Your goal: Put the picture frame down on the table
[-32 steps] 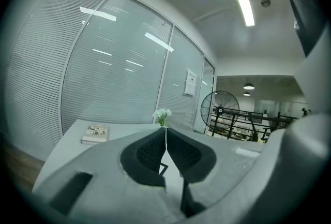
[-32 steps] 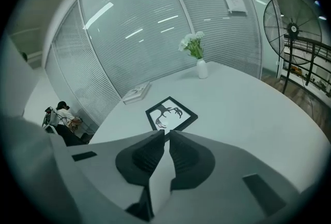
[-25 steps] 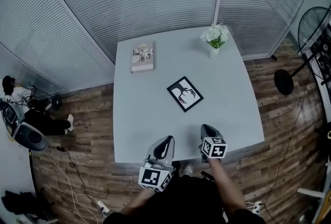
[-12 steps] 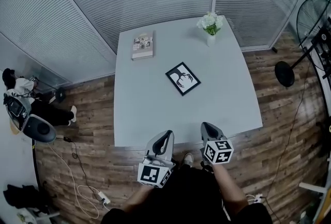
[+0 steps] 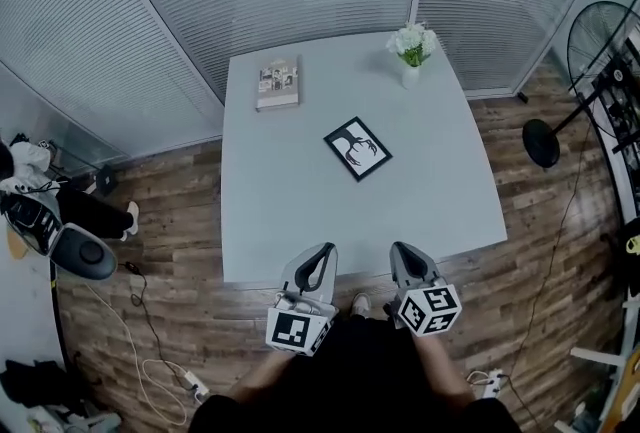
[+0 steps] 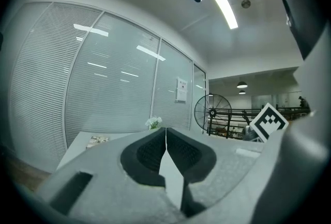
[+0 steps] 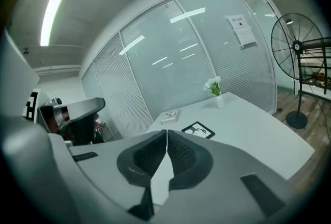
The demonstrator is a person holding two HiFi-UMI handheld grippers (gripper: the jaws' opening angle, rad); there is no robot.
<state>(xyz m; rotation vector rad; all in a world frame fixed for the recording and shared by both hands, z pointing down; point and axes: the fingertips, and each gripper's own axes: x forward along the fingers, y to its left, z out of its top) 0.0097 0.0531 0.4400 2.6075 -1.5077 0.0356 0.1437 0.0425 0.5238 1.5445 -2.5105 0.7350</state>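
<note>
Both clenched empty, pulled back toward 6 o'clock: left tongs (image 5: 323, 254), right tongs (image 5: 401, 252); picture frame (image 5: 357, 148) flat on tabletop (image 5: 290, 206), task apparently done.

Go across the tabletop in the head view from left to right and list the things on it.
Grey book with photos on its cover → black rectangular picture frame lying flat → small white vase of white flowers.

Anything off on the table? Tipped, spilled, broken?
Nothing much. The picture frame lies flat on the table, skewed to its edges. The book lies flat near the far left corner; the flower vase stands upright. No spill or damage visible.
</note>
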